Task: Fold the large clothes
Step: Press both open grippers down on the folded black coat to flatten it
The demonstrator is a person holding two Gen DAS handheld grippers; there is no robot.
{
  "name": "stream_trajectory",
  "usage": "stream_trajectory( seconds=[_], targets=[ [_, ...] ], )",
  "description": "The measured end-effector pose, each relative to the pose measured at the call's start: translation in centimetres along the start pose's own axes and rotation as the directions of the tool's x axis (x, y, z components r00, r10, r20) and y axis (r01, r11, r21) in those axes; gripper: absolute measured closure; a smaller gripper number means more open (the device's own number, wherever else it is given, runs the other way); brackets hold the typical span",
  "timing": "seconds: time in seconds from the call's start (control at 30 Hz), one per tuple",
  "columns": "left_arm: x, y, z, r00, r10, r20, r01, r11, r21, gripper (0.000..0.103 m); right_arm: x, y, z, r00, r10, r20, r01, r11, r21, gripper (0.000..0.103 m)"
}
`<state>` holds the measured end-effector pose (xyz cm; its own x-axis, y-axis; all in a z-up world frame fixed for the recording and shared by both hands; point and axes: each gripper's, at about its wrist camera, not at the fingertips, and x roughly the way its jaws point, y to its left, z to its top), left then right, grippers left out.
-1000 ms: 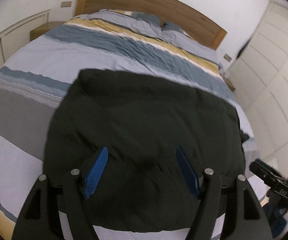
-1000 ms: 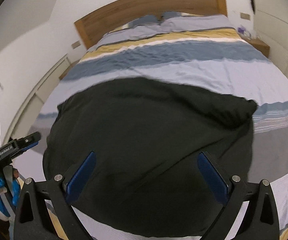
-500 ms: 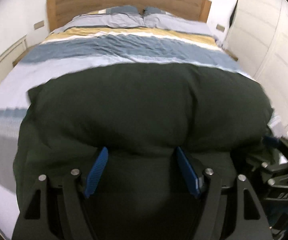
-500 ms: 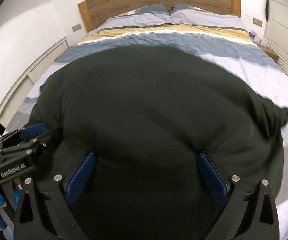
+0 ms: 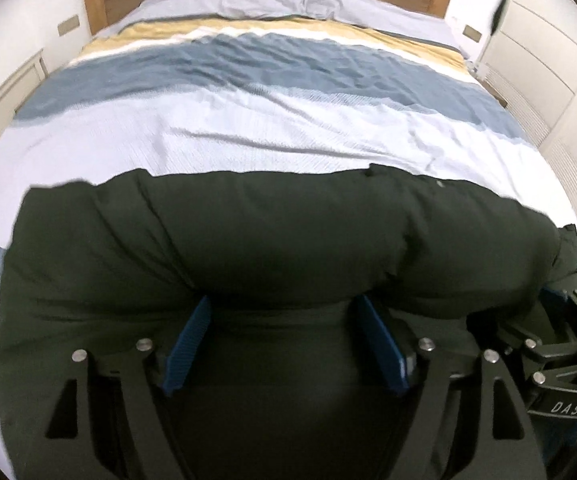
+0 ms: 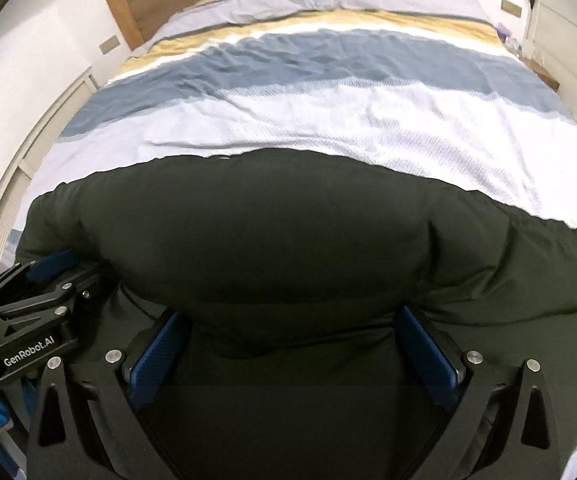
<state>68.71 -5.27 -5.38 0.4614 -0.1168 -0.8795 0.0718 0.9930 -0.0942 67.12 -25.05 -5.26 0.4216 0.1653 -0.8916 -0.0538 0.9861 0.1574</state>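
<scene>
dark garment (image 5: 272, 240) bulges between left gripper (image 5: 284, 344), jaws opening, and spread right gripper (image 6: 294, 354).

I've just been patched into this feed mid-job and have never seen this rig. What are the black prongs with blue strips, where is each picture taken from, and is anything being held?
No robot arm here: a person carries a handheld claw in each hand, with a camera on each looking along its fingers. One picture is from the left claw, the other from the right claw; each also glimpses the other at its edge. The blue strips are finger pads. Below lies a dark puffy garment on a striped bed. The left claw's jaws are opening; the right's stand wide. Neither grips the garment.
</scene>
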Motion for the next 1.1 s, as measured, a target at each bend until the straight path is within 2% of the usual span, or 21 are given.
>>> stream_trajectory(
  seconds=[0.13, 0.27, 0.5, 0.67, 0.8, 0.83, 0.9, 1.0, 1.1],
  targets=[
    [1.3, 0.0, -0.2, 1.0, 0.01, -0.005, -0.01, 1.0, 0.001, 0.024, 1.8, 0.0, 0.1, 1.0, -0.018, -0.013, 0.018, 1.0, 0.0, 0.0],
    [1.0, 0.6, 0.3, 1.0, -0.017, -0.022, 0.017, 1.0, -0.005, 0.024, 2.1, -0.2, 0.5, 1.0, -0.012, -0.026, 0.012, 1.0, 0.002, 0.001],
    [0.5, 4.6, 1.0, 0.997, -0.028, -0.069, 0.024, 0.998, -0.065, 0.024, 0.7, -3.6, 1.0, 0.999, 0.028, -0.023, -0.027, 0.999, 0.041, 0.001],
    [0.3, 9.1, 1.0, 0.991, 0.04, -0.126, -0.056, 0.99, -0.129, 0.024, 0.6, -7.7, 1.1, 0.998, -0.02, -0.054, 0.026, 0.994, 0.109, 0.001],
    [-0.8, 13.7, 0.3, 0.974, 0.15, -0.168, -0.182, 0.964, -0.195, 0.024, 0.3, -10.9, 1.2, 0.99, -0.104, -0.091, 0.116, 0.983, 0.142, 0.001],
    [-1.4, 14.6, 0.0, 0.975, 0.158, -0.157, -0.189, 0.96, -0.206, 0.025, 0.0, -11.6, 1.1, 0.987, -0.131, -0.097, 0.145, 0.978, 0.15, 0.001],
    [-3.3, 15.5, -0.9, 0.986, 0.136, -0.095, -0.154, 0.961, -0.229, 0.025, -1.5, -12.4, 0.9, 0.983, -0.165, -0.076, 0.175, 0.972, 0.16, 0.001],
    [-5.7, 15.1, -2.7, 0.994, 0.109, -0.014, -0.109, 0.97, -0.219, 0.025, -4.0, -12.1, 0.1, 0.99, -0.136, -0.022, 0.138, 0.978, 0.155, 0.001],
    [-7.3, 13.4, -4.7, 0.996, 0.079, 0.049, -0.068, 0.977, -0.201, 0.025, -6.5, -9.9, -1.6, 0.994, -0.106, 0.034, 0.101, 0.988, 0.12, 0.001]
  ],
)
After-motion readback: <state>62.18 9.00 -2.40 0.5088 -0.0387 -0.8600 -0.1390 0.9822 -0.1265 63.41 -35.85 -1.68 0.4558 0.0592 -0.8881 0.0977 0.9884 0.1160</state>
